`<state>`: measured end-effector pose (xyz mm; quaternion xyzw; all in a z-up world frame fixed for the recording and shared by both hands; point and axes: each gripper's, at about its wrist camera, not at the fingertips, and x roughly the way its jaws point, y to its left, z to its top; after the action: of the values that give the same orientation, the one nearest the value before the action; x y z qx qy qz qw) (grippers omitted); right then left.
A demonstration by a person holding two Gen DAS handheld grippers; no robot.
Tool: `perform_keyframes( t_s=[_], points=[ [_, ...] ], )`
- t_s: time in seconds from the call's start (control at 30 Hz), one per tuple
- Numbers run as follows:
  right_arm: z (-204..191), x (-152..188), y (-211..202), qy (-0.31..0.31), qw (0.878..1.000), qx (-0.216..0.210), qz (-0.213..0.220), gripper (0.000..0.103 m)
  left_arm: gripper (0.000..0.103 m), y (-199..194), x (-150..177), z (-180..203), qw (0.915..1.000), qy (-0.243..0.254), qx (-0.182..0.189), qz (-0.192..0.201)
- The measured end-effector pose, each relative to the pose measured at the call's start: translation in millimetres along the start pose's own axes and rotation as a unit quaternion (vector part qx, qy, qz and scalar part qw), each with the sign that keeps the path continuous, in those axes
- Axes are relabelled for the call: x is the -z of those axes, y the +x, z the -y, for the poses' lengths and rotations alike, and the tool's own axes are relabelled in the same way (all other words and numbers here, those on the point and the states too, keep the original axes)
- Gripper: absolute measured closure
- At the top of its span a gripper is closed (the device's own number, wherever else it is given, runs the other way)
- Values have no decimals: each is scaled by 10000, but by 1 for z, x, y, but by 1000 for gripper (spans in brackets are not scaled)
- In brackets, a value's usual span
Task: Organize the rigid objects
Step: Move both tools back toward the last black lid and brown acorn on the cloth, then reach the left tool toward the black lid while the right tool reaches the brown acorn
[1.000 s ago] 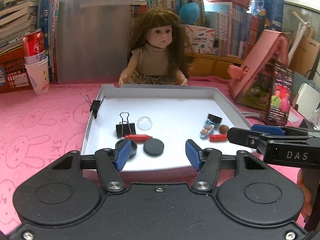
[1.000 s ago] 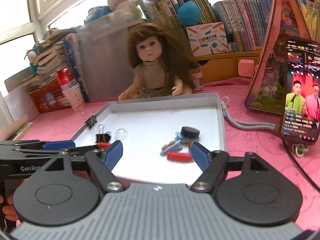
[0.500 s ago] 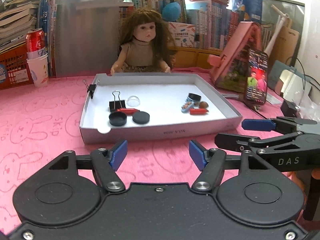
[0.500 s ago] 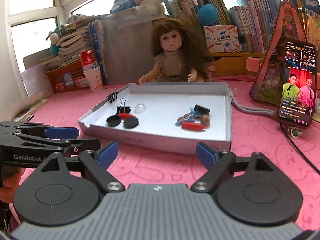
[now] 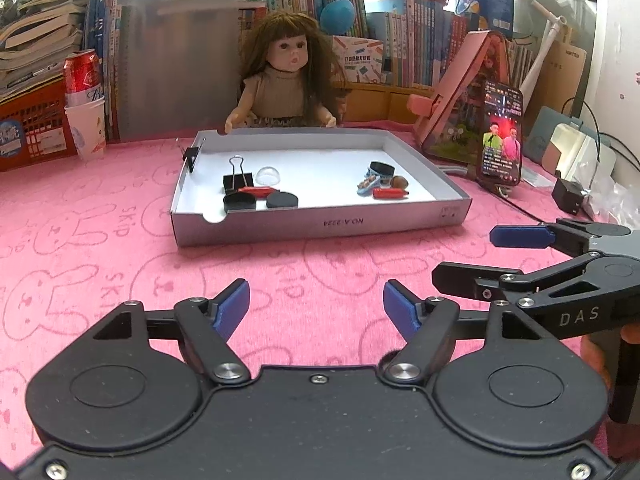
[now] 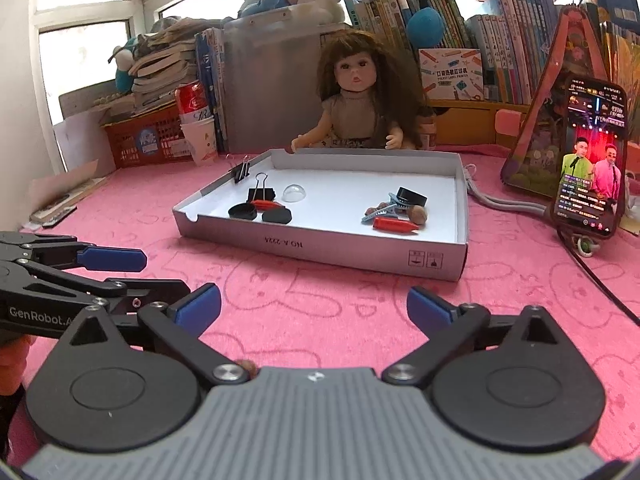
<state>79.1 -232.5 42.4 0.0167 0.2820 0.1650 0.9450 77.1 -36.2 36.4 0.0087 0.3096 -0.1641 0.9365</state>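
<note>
Lying on a pink cloth with rabbit outlines: a shallow grey cardboard tray, white inside, with a half-round notch cut in its near wall at the left corner.

Resting inside the tray, in two small groups well apart. On the left side: a black binder clip with its wire handles standing up, a clear plastic dome just beside it, a red crayon-like stick lying in front of the clip, then a black round cap turned hollow side up and a flat black disc next to it. On the right side: a black ring-shaped cap, a pale blue hair clip leaning against it, a brown nut, and a second red stick lying in front, close to the nut. Sitting clipped on the left wall of the tray: a smaller binder clip.

Hovering over the cloth in front of the tray, well apart from it: the left gripper, jaws opening, holding nothing between the blue pads. Hovering beside it: the right gripper, also opening, very wide, also gripping nothing.

Sitting behind the tray: a doll with long brown hair. Standing at the right: a phone with a lit screen.
</note>
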Motion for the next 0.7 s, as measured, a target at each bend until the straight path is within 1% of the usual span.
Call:
perform_keyframes(
  t_s=[0.27, 0.53, 0.7],
  points=[
    [-7, 10, -7, -269, 9996, -10, -54, 0, 31, -8, 14, 6, 9999, 122, 19, -83],
    [-9, 21, -13, -449, 9988, 19, -168, 0, 31, -18, 29, 9, 9995, 181, 125, -219],
    [-11, 27, -14, -591, 9979, 27, -244, 0, 31, -22, 33, 14, 9992, 238, 203, -232]
  ],
)
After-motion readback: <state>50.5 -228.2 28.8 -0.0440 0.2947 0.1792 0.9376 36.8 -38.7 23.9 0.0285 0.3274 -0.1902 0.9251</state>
